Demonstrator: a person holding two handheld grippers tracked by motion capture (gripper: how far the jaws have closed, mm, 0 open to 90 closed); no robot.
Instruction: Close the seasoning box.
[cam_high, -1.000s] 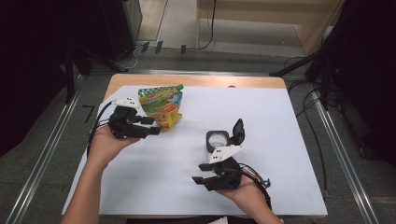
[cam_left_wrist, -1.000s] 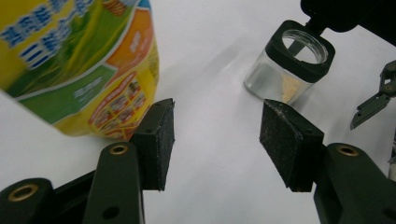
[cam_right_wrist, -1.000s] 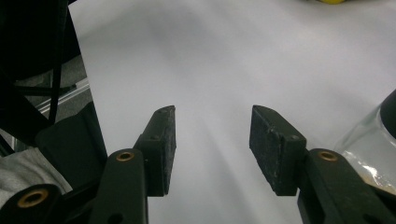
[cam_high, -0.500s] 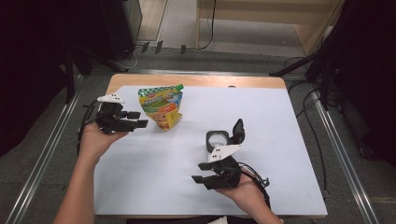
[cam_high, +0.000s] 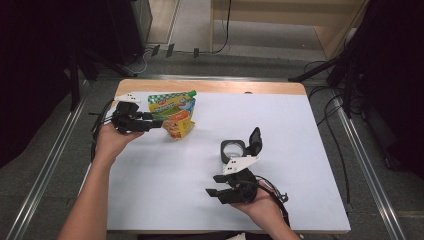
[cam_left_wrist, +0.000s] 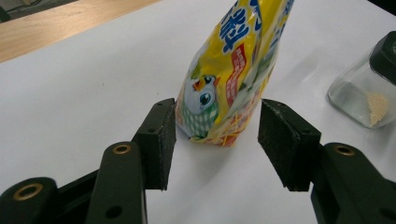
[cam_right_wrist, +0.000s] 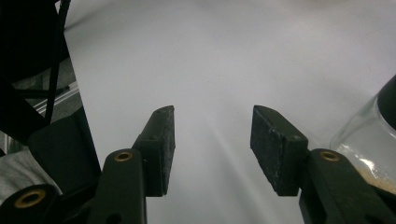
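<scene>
While the yellow snack pouch (cam_high: 176, 112) lies on the white surface (cam_high: 300, 130) near its far left corner, the left tool (cam_high: 150, 123) sits just beside it on the left, pointing at its lower end. Seen from the left gripper view, the pouch (cam_left_wrist: 231, 70) lies just ahead of the gap between that tool's (cam_left_wrist: 215, 140) two black pads, its bottom corner close to the left pad yet not pressed by either; the jaws have just been closing a little but stand apart at a middling width, holding nothing. Well to the right of the pouch and nearer the person stands a small glass jar (cam_high: 233, 148) with its black flip lid (cam_high: 255, 140) raised; a little pale powder sits in its bottom (cam_left_wrist: 376, 105). The right tool (cam_high: 216, 186) hovers just on the near side of that jar, in the person's right hand (cam_high: 262, 206). From the right gripper view, its pads (cam_right_wrist: 212, 149) are moderately apart over bare surface, gripping nothing, with the jar (cam_right_wrist: 369, 140) off to one side.
</scene>
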